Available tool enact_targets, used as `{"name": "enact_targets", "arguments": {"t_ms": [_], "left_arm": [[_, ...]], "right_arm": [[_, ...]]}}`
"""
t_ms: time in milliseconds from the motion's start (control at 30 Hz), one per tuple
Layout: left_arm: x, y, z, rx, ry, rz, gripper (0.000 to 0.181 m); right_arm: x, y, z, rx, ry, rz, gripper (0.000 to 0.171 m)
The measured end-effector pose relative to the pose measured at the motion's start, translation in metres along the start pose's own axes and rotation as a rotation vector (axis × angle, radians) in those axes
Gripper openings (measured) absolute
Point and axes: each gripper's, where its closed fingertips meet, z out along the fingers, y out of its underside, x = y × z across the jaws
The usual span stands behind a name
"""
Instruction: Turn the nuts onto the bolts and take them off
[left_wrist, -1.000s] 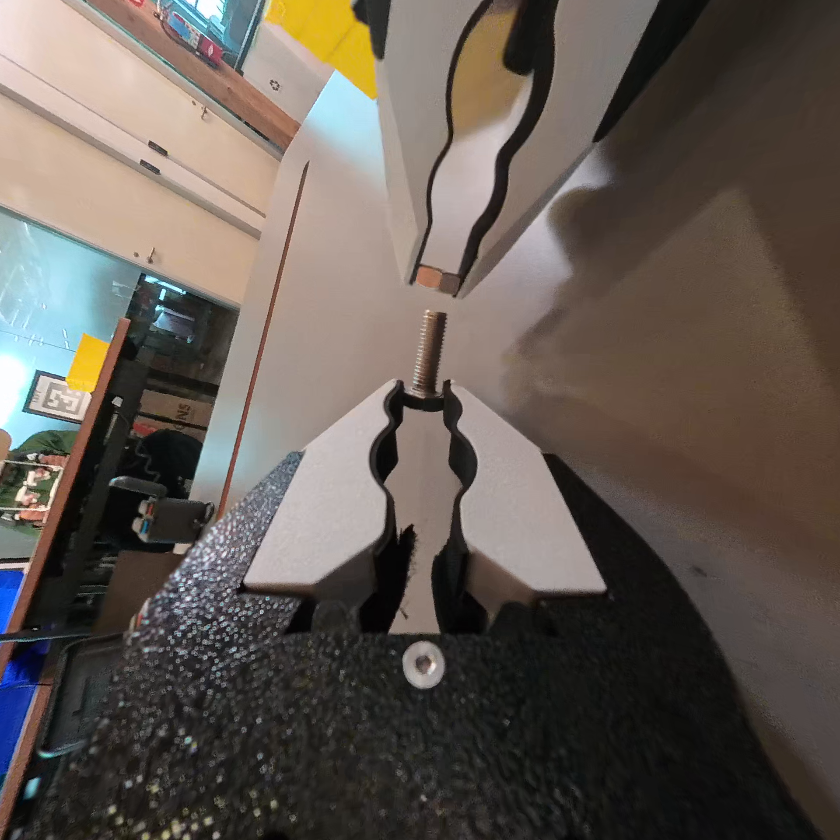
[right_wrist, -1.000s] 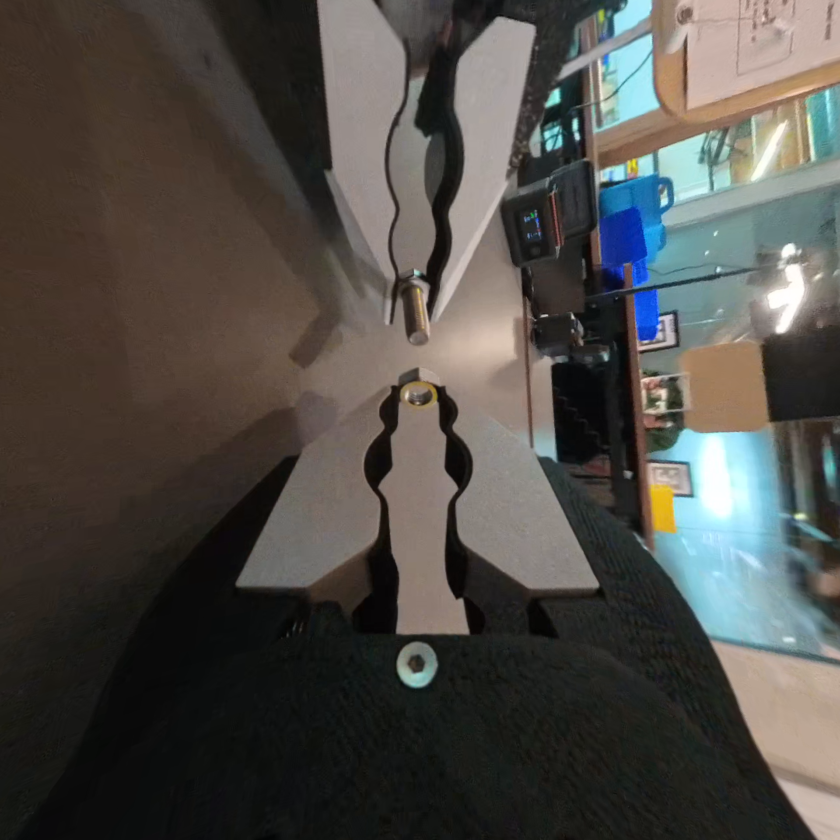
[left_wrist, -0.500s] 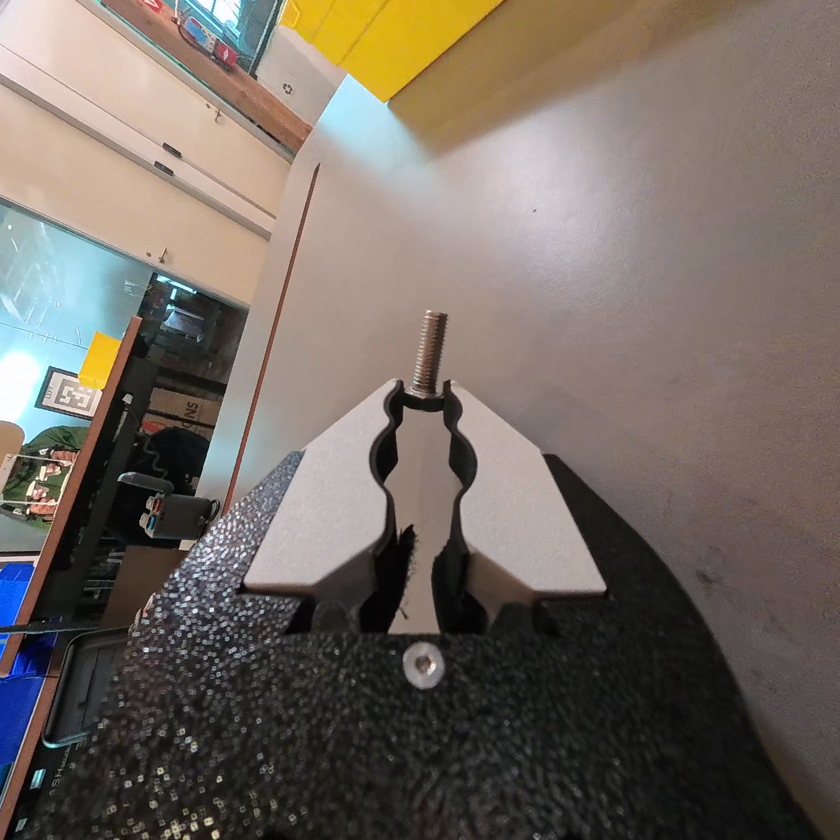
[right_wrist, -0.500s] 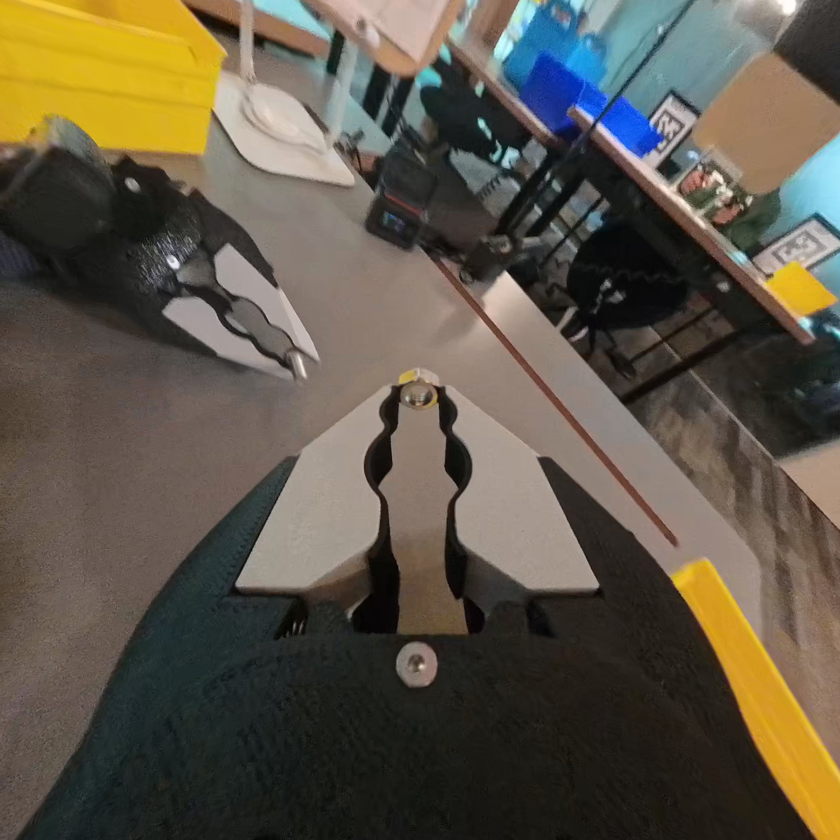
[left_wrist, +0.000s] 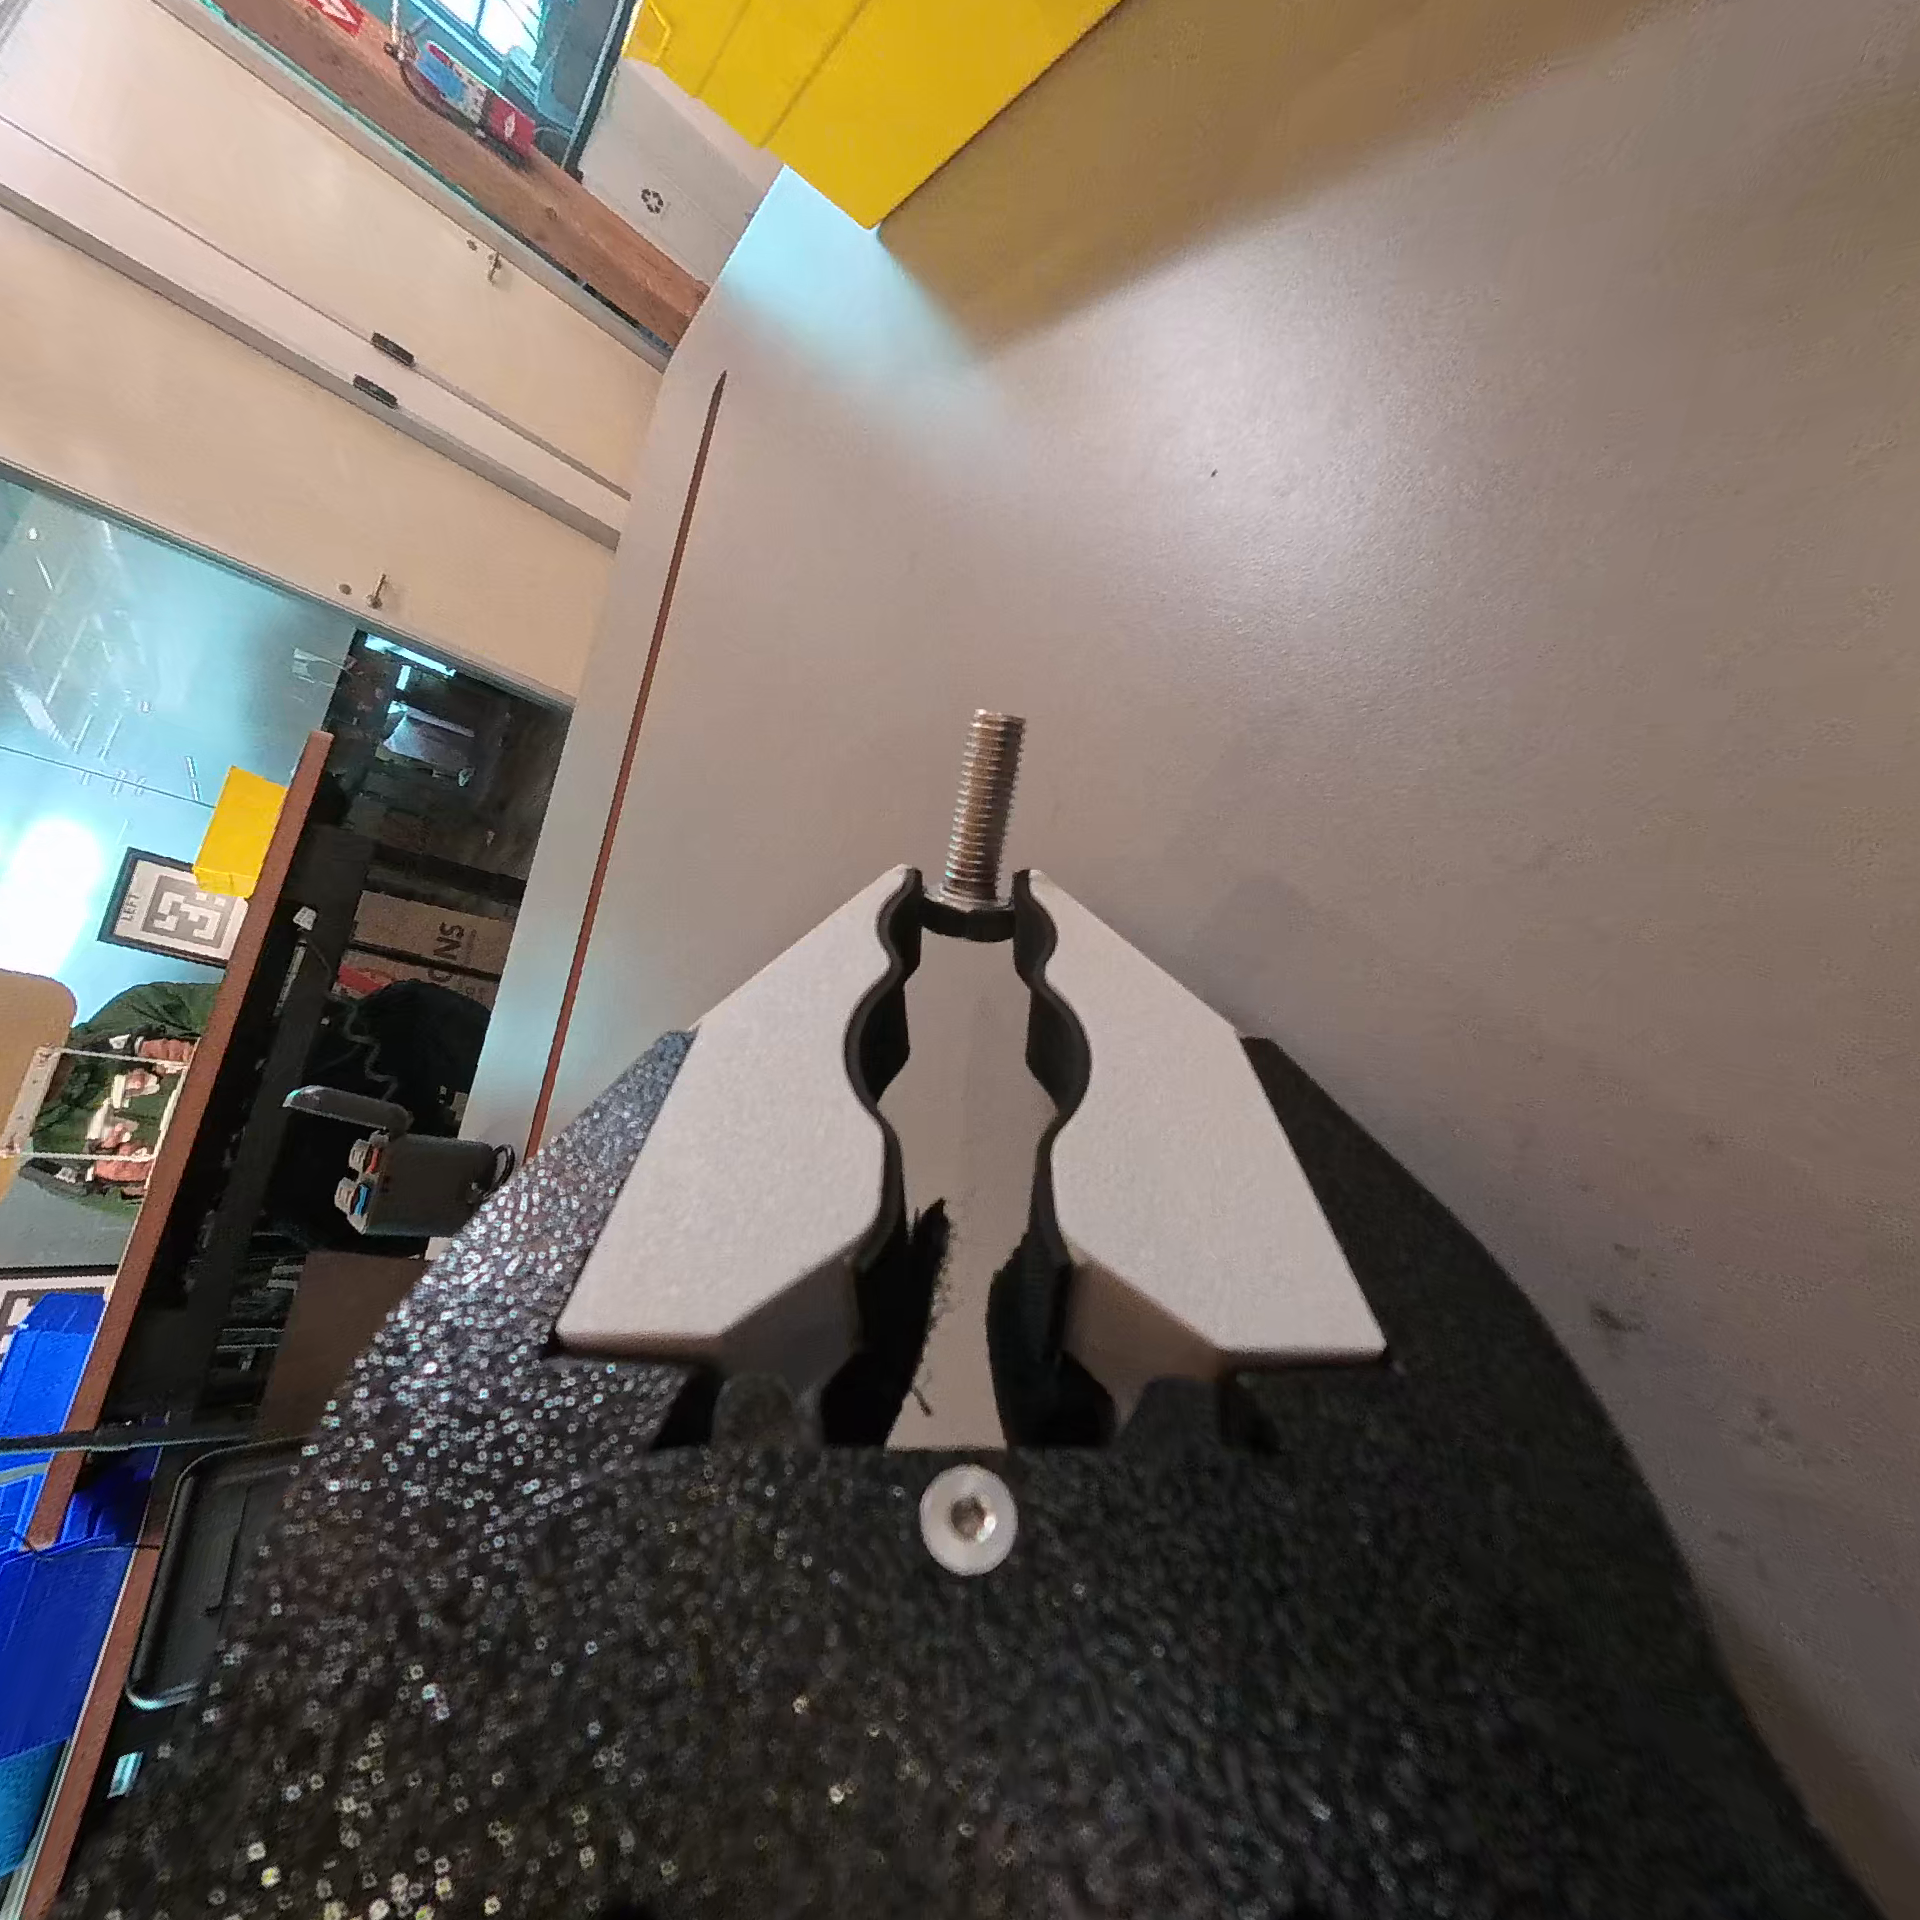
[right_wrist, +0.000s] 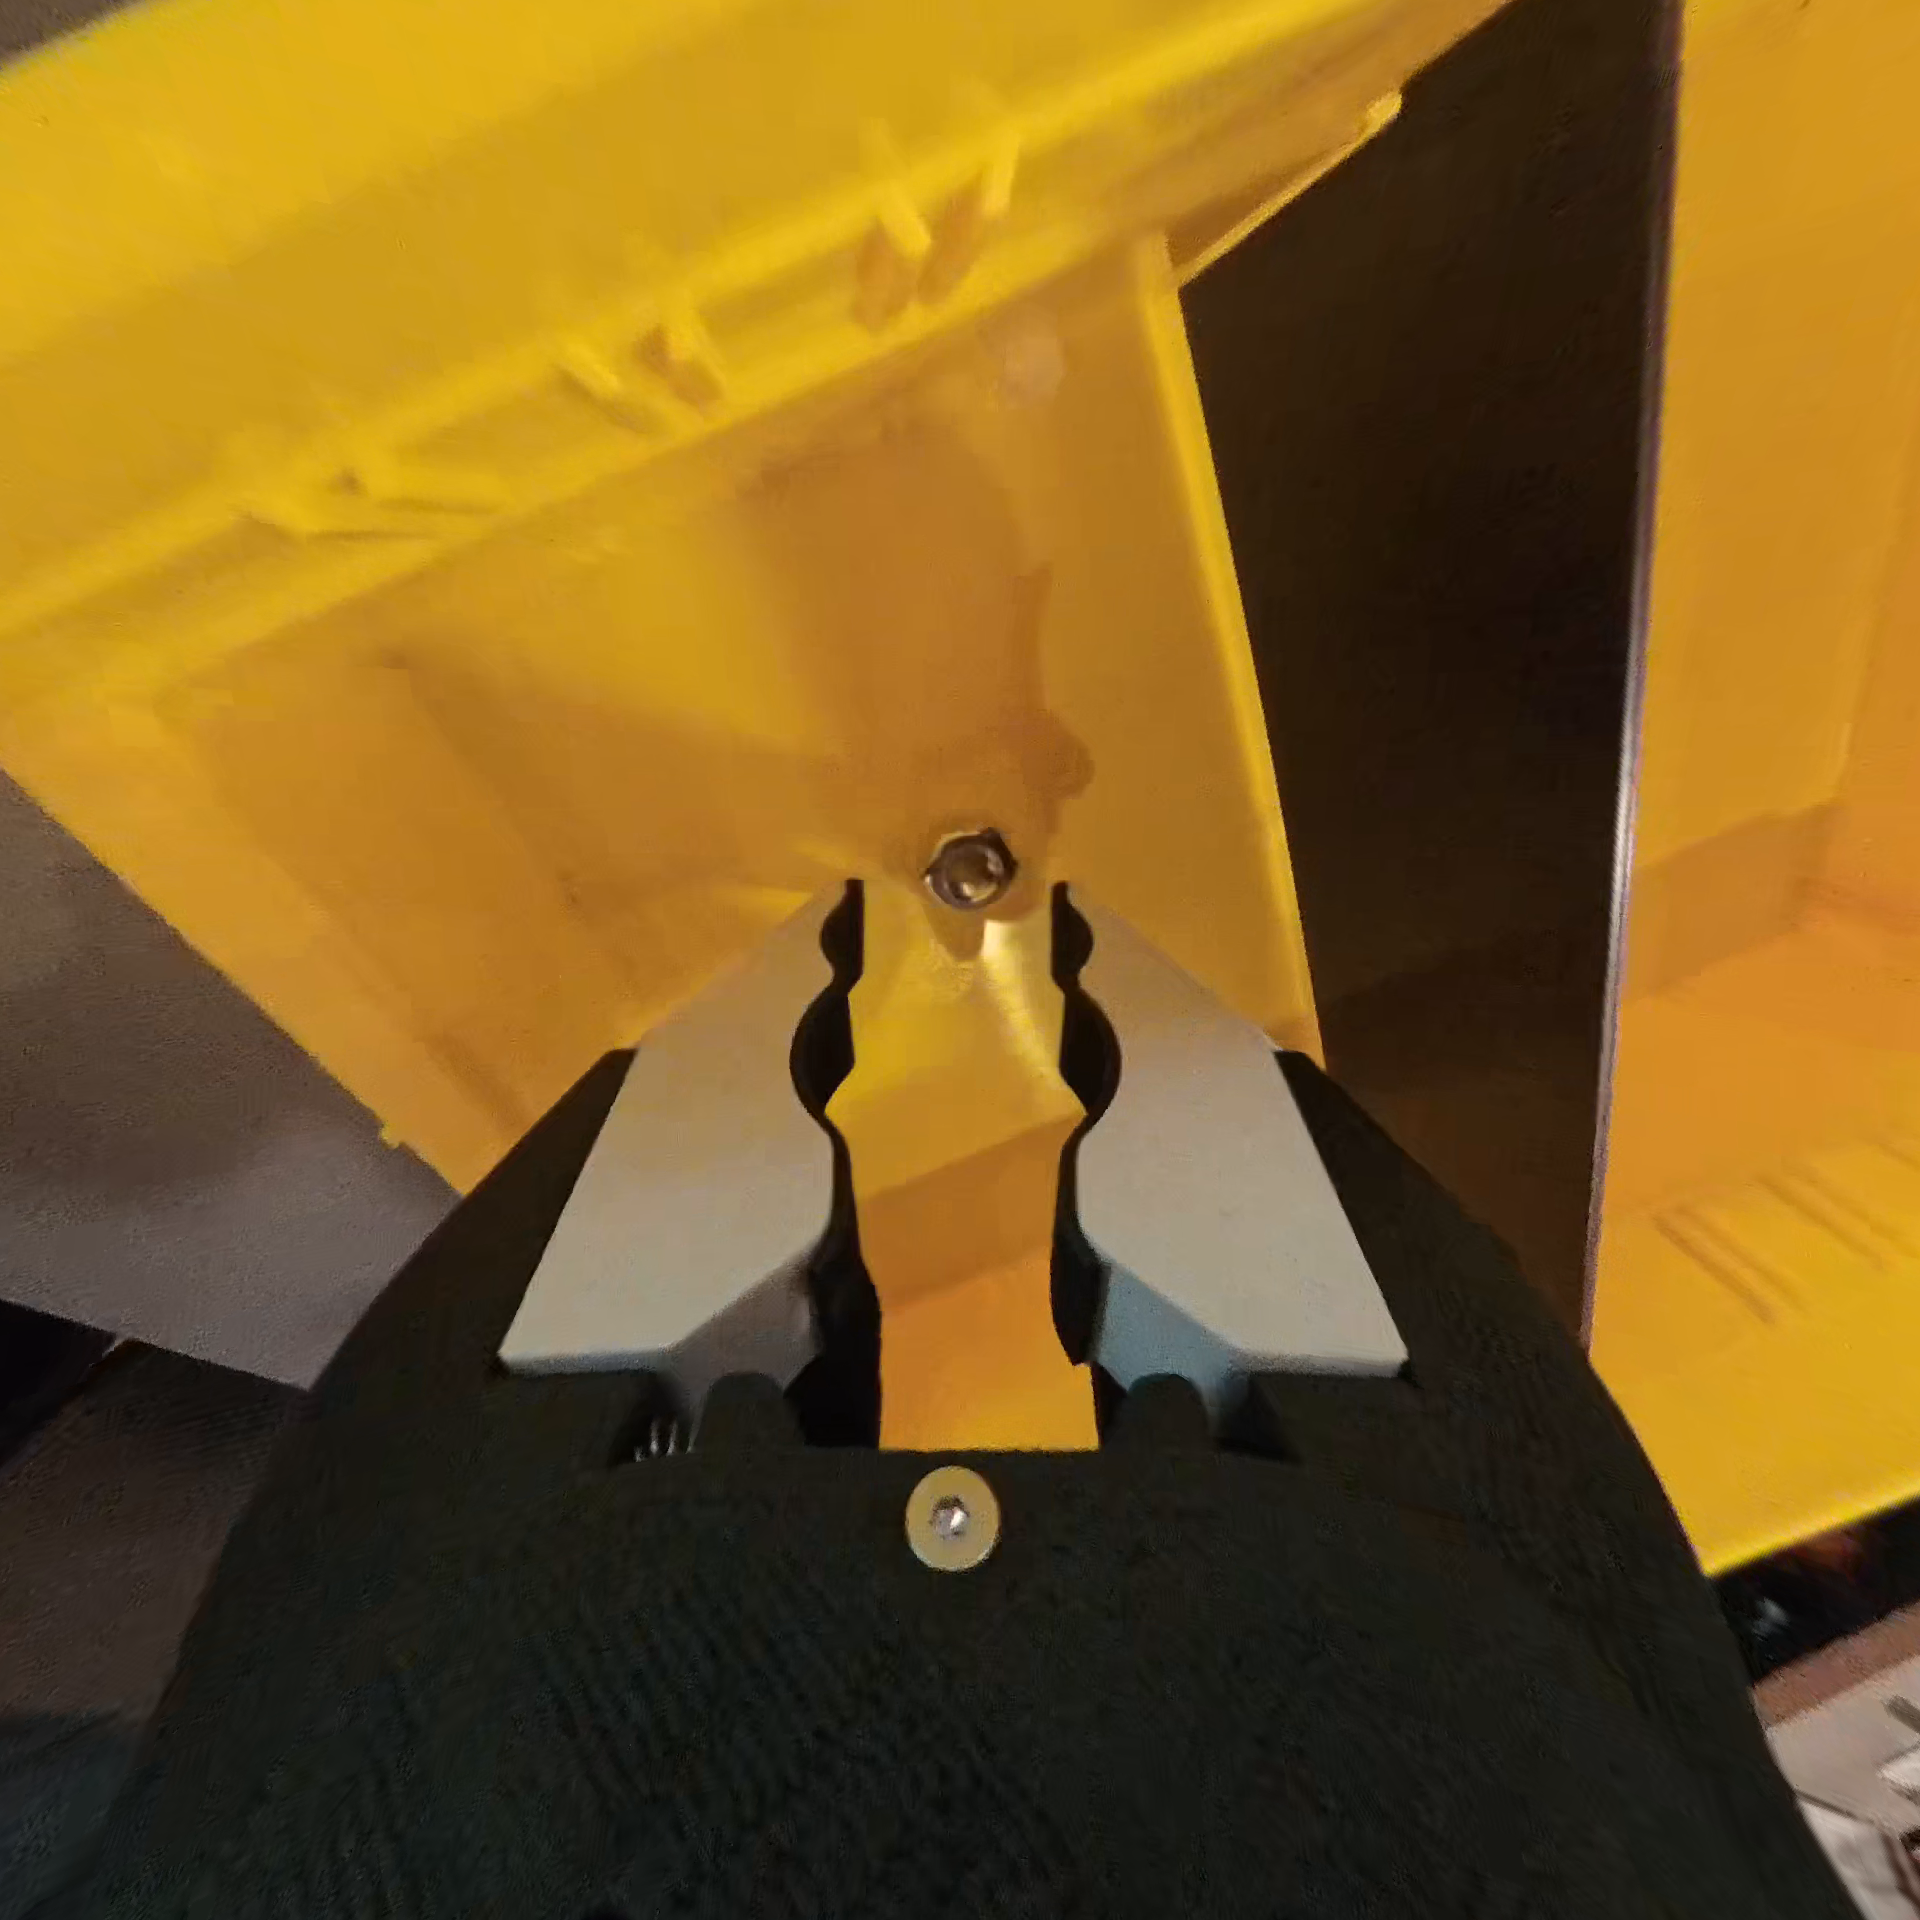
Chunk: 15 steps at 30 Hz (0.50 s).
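A grey bench (left_wrist: 1403, 623) runs out to a yellow bin (left_wrist: 862, 94) at its far end, with a glass-walled workshop off to the left. The left gripper (left_wrist: 971, 894) is clenched on the head of a bolt (left_wrist: 982, 805), whose threaded shank points straight ahead along the fingers, bare and free of the bench. The right gripper (right_wrist: 956, 894) hangs over a yellow bin (right_wrist: 623, 623), its jaws parted, and the nut (right_wrist: 969, 865) sits just past the tips, between them, bore facing the camera; whether it rests on the bin floor or is dropping I cannot tell, for the frame is blurred. So the nut lies dead ahead of the right gripper, the nearer one. Only the left view shows the bolt, only the right the nut; neither shows the other gripper
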Motion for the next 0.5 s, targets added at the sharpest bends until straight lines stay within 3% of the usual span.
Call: {"name": "enact_targets", "arguments": {"t_ms": [133, 233, 300, 333, 400, 500], "left_arm": [[-0.001, 0.0, 0.0, 0.0, -0.003, -0.009, 0.015], [0.003, -0.009, -0.002, 0.052, 0.027, -0.053, 0.015], [0.007, -0.027, -0.006, 0.143, 0.053, -0.109, 0.015], [0.006, -0.038, -0.009, 0.197, 0.06, -0.142, 0.015], [0.005, -0.055, -0.017, 0.3, 0.086, -0.216, 0.015], [0.005, -0.065, -0.026, 0.376, 0.117, -0.255, 0.015]], "right_arm": [[0.012, -0.004, -0.045, 0.103, 0.176, 0.086, 0.038], [-0.016, -0.071, -0.114, 0.538, 0.292, 0.033, 0.03], [-0.07, -0.13, -0.154, 0.886, 0.269, -0.135, 0.03], [-0.104, -0.152, -0.162, 0.996, 0.216, -0.228, 0.031], [-0.151, -0.179, -0.15, 1.047, 0.139, -0.347, 0.034], [-0.185, -0.207, -0.127, 1.101, 0.082, -0.402, 0.033]]}}
